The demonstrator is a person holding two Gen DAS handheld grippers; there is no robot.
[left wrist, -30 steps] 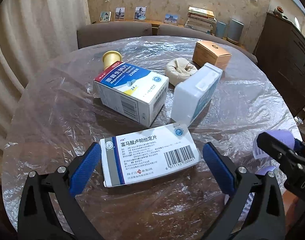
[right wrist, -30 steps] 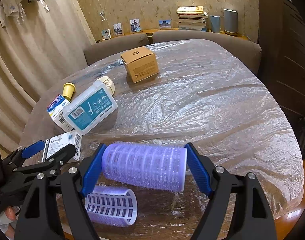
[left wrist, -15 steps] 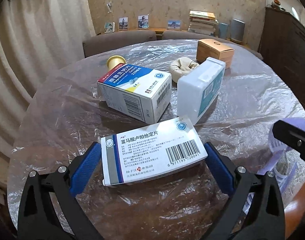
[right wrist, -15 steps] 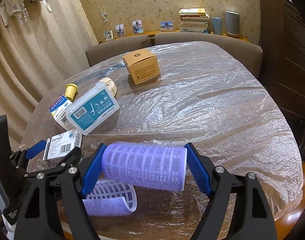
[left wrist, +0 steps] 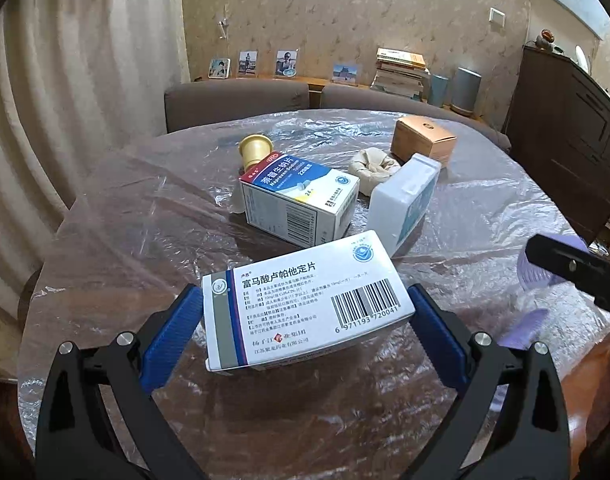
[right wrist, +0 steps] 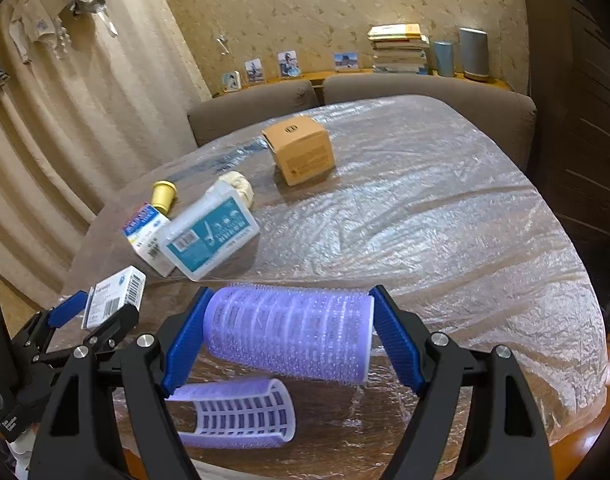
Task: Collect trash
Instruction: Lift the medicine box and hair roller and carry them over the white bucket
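My left gripper [left wrist: 305, 308] is shut on a white medicine box [left wrist: 305, 300] with a barcode and holds it above the plastic-covered table [left wrist: 125, 220]. It also shows in the right wrist view [right wrist: 113, 298]. My right gripper [right wrist: 289, 336] is shut on a purple hair roller [right wrist: 289, 338], lifted off the table. A purple slotted roller shell [right wrist: 241, 412] lies on the table under it. On the table stand a blue-and-white medicine box [left wrist: 297, 200], a white plastic case [left wrist: 405, 200], a yellow cap [left wrist: 256, 150], a crumpled beige wad [left wrist: 371, 168] and a brown carton [left wrist: 423, 142].
Two brown chairs [right wrist: 257, 112] stand at the table's far edge. A dark cabinet [left wrist: 565, 140] is at the right. A shelf behind holds books [right wrist: 399, 48] and photo frames. Curtains hang at the left. The table's right half [right wrist: 445, 220] bears only plastic sheeting.
My left gripper has lifted the white medicine box off the table and tilted upward. My right gripper has raised the purple roller higher above the slotted shell.
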